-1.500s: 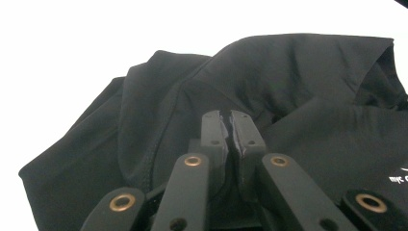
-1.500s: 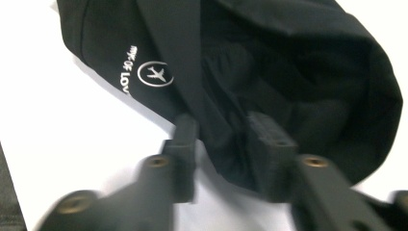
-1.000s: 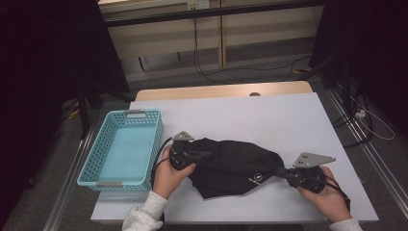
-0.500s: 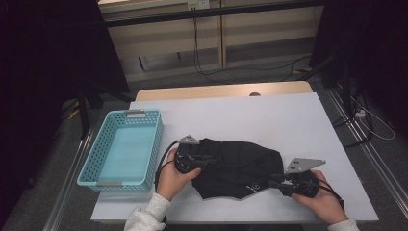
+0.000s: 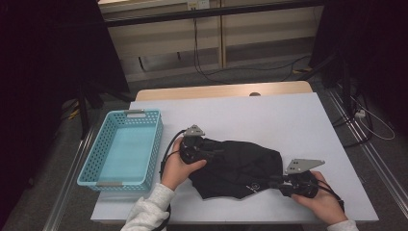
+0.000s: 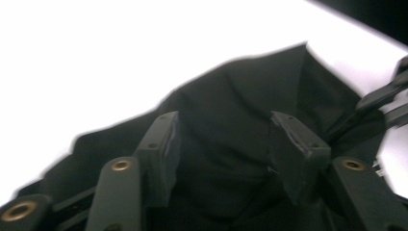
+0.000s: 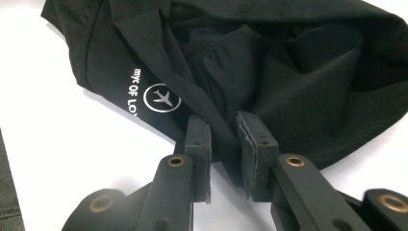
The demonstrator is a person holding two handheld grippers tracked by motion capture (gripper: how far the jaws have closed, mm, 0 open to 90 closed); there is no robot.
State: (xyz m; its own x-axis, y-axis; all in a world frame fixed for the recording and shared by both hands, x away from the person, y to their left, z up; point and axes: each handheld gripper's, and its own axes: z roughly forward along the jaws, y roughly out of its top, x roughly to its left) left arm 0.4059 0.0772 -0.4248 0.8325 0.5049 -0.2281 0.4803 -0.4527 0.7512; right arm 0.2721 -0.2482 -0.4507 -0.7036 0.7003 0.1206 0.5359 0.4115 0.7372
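The white bench (image 5: 269, 115) carries a black garment (image 5: 240, 166) near its front edge, beside a blue basket (image 5: 122, 149). The left gripper (image 6: 223, 144) has just been opening; its jaws stand apart over the cloth. The right gripper (image 7: 223, 139) has a fold between its narrow jaws.

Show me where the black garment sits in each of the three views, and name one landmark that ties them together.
High view: the black garment lies on the white table, near its front edge, between both grippers.
Left gripper view: it spreads across the centre and bottom, behind the open jaws.
Right gripper view: it covers the upper part, a fold between the jaws.
Shared landmark: the white plane logo, high and right gripper views.
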